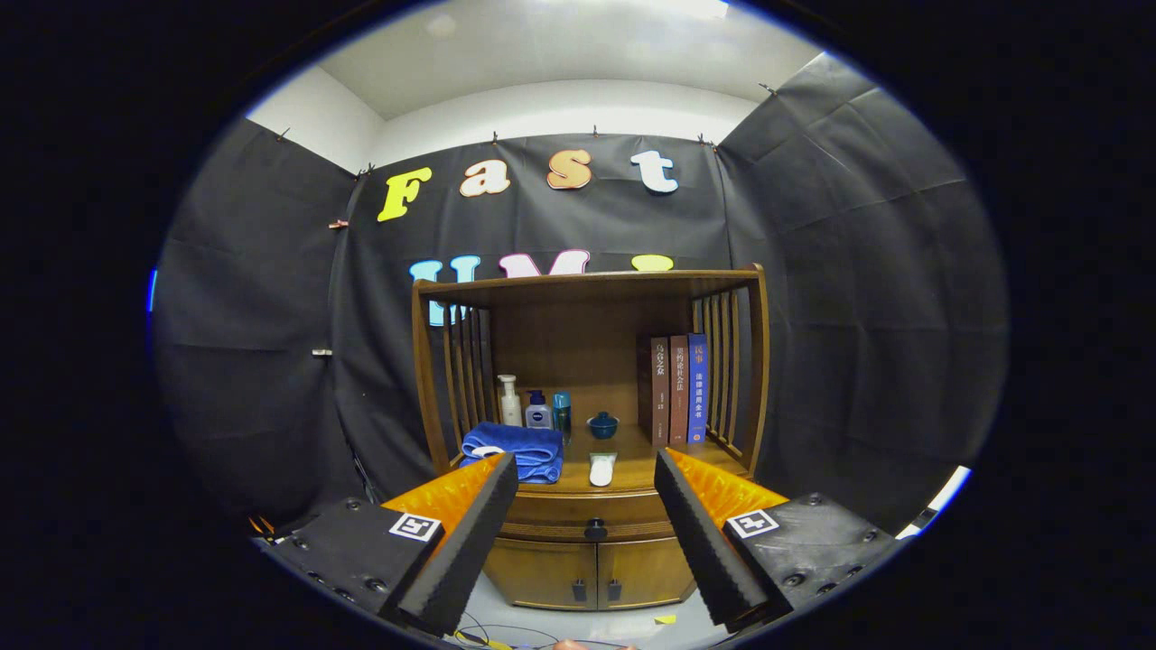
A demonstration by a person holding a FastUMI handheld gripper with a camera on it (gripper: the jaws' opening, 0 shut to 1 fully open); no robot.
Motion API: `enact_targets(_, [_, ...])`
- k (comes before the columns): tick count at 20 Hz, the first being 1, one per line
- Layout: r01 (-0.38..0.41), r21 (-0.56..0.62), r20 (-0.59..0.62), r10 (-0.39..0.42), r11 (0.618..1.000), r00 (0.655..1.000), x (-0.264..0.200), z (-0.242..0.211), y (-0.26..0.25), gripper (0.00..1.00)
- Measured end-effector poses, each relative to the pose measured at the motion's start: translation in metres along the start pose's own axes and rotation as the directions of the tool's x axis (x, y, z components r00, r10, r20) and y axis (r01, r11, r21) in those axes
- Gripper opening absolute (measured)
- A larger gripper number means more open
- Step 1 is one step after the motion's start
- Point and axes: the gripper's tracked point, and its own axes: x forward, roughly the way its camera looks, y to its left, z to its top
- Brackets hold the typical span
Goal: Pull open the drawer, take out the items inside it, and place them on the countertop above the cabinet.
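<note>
A wooden cabinet stands ahead of me with its drawer (578,515) closed; a dark round knob (595,529) sits at the drawer's middle. The countertop (632,469) above it carries a folded blue towel (517,449), a white flat item (601,468) and a small blue bowl (602,424). My gripper (587,469) is open, well short of the cabinet, nothing between its fingers (474,533). The knob shows in the gap between them, some way beyond the tips. The drawer's contents are hidden.
At the back left of the countertop stand three bottles (536,408); three upright books (677,388) lean at the right. Slatted wooden sides and a top shelf (587,282) enclose the countertop. Two small doors (596,573) lie below the drawer. Cables (479,632) trail on the floor.
</note>
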Motion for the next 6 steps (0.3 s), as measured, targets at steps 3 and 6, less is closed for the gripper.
enact_targets(3, [-0.003,0.004,-0.002,0.003,1.000,1.000,-0.0007,-0.0003,0.0018,0.99])
enact_targets(6, [-0.002,0.001,0.003,0.002,1.000,1.000,-0.0005,0.0006,0.0014,0.99])
